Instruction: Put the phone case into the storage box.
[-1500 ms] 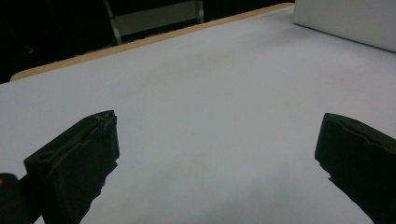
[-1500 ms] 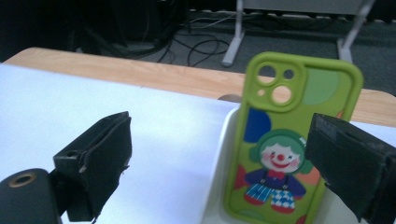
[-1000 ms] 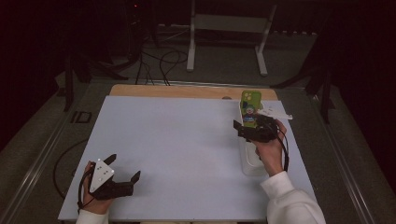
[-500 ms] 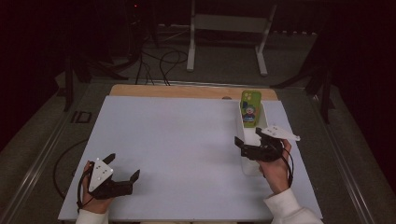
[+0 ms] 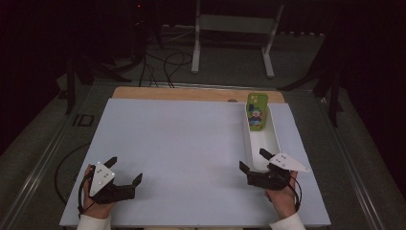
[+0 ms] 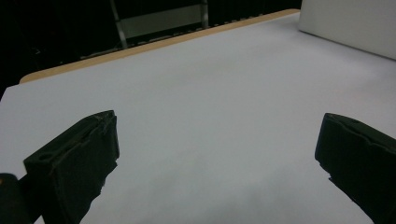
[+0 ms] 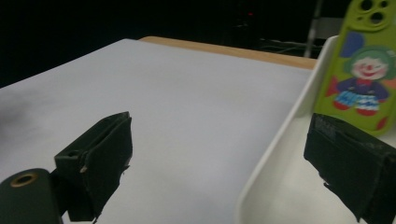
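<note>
A green phone case (image 5: 256, 114) with a cartoon clown on it leans upright against the far end of a long white tray (image 5: 275, 139) on the right of the white table. My right gripper (image 5: 253, 159) is open at the tray's near end with nothing between its jaws. In the right gripper view the phone case (image 7: 366, 70) stands ahead in the tray (image 7: 280, 154), and the right gripper (image 7: 219, 158) straddles the tray's left wall. My left gripper (image 5: 125, 169) rests open at the table's front left, holding nothing. In the left gripper view, the left gripper (image 6: 215, 154) has its jaws wide apart over bare table.
The white table top (image 5: 182, 139) has a wooden strip (image 5: 191, 94) along its far edge. Beyond it on the floor stand a metal frame (image 5: 232, 43) and some cables (image 5: 165, 64). The tray's side wall (image 6: 345, 23) shows far off in the left gripper view.
My right gripper has drawn back from the phone case at the tray's far end toward the person, down to the tray's near end. The case stays standing. The left gripper has not moved.
</note>
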